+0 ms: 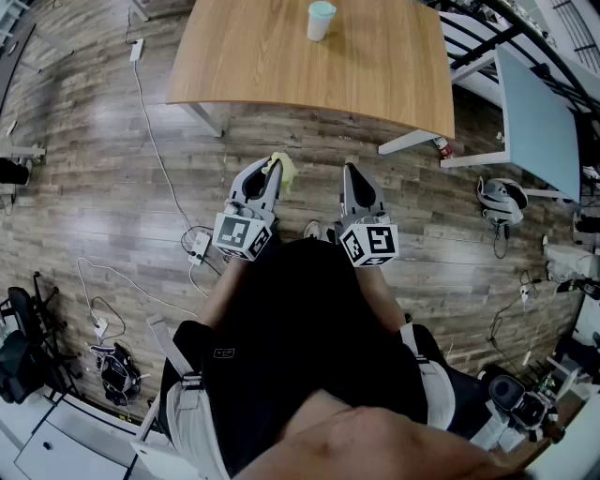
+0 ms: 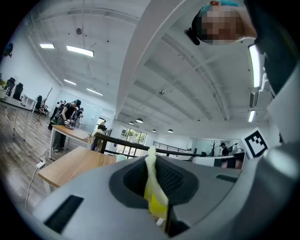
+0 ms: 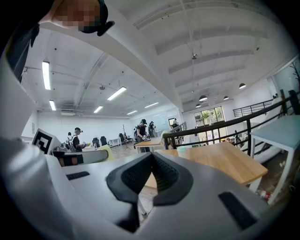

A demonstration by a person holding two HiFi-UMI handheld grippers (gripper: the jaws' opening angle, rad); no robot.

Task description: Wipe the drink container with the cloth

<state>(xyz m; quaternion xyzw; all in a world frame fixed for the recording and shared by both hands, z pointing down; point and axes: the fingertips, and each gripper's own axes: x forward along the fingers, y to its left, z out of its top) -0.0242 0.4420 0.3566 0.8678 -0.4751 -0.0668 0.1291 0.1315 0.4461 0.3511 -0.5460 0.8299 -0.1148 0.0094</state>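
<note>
The drink container, a pale cup [image 1: 321, 21], stands on the far part of a wooden table [image 1: 281, 56]. Both grippers hang over the floor, short of the table's near edge. My left gripper [image 1: 273, 169] is shut on a yellow cloth [image 1: 282, 171]; in the left gripper view the cloth [image 2: 153, 187] is a thin strip pinched between the jaws, with the cup [image 2: 121, 158] far beyond. My right gripper [image 1: 350, 172] is shut with nothing in it; in the right gripper view its pads [image 3: 164, 176] meet at the tips, and the cup [image 3: 182, 150] stands far off on the table [image 3: 220, 161].
White cables and a power strip [image 1: 199, 246] lie on the wood floor at the left. A pale blue-topped table [image 1: 534, 122] and a helmet [image 1: 502, 199] are at the right. Bags [image 1: 117, 370] sit near my left foot. People [image 2: 68, 117] work at distant tables.
</note>
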